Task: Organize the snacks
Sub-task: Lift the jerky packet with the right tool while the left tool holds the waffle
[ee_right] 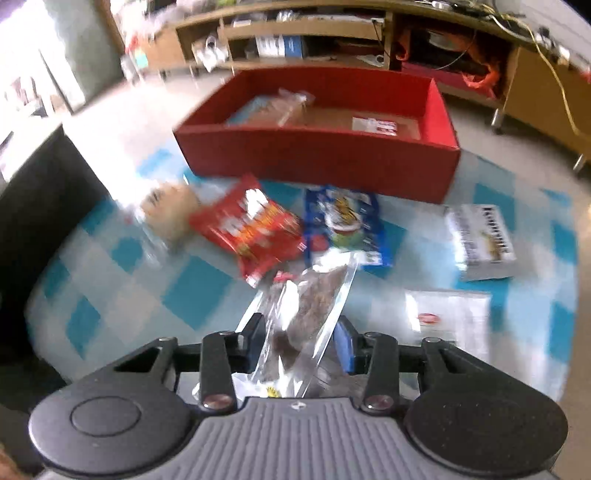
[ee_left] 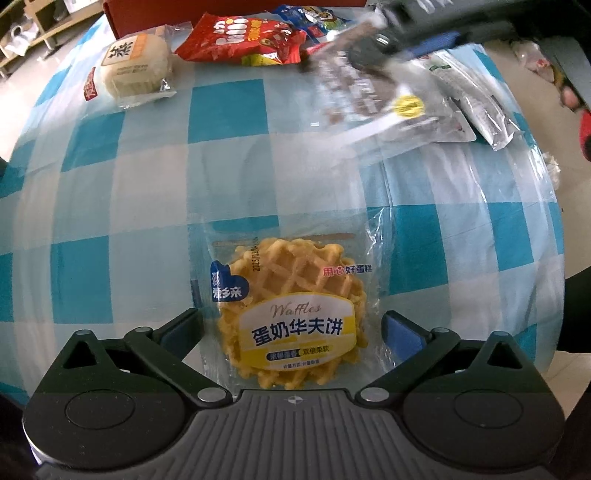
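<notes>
My left gripper is open, its fingers on either side of a packaged yellow waffle lying on the blue-and-white checked cloth. My right gripper is shut on a clear packet of brown snack and holds it above the table; the same packet shows blurred in the left wrist view. A red box stands at the far side with a couple of packets inside.
On the cloth lie a round pale cake packet, a red snack bag, a blue snack bag, a white box and a white packet. Wooden shelving stands behind the table.
</notes>
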A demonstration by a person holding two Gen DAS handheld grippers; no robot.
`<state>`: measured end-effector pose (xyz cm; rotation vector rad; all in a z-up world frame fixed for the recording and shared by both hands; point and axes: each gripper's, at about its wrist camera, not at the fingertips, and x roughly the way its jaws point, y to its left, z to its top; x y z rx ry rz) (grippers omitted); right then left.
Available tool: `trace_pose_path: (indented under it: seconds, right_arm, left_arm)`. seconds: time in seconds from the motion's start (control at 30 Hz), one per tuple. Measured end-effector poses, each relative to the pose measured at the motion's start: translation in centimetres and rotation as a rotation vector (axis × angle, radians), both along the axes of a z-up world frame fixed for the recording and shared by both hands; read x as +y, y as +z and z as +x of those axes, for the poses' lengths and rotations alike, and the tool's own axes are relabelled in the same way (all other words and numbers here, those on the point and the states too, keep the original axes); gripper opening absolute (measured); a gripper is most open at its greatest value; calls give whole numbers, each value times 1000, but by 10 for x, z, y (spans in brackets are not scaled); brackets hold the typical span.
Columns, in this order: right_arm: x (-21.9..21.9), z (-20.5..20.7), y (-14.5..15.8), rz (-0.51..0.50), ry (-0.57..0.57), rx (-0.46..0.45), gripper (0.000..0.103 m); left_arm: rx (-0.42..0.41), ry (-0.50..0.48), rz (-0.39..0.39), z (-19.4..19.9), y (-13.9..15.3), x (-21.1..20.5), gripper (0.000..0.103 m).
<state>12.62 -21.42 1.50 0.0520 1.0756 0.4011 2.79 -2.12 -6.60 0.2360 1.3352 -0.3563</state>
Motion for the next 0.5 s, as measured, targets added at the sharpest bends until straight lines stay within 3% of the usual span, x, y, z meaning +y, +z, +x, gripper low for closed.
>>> trace_pose_path:
  seconds: [0.1,0.2,0.3,0.37,0.47,0.5]
  right_arm:
    - [1,9,-6,79,-40,27,41]
    - [13,22,-15,12,-80,49,46]
    - [35,36,-17,-78,-101,75,63]
    - [53,43,-19,-123,-103,102,82]
    - [78,48,-30,-214,-73,131,87]
    - [83,49,-36,-243,-78,139,97]
  left_arm:
    - [-4,-1,5,-2,-1,-3,103]
    - [-3,-1,5,-2,-2,-4,103]
    - [0,0,2,-2,-3,-6,103]
    - [3,0,-6,-1,-4,-4,103]
    - [3,-7,-18,-1,-2,3,103]
    - [4,-8,-22,-1,-2,4,103]
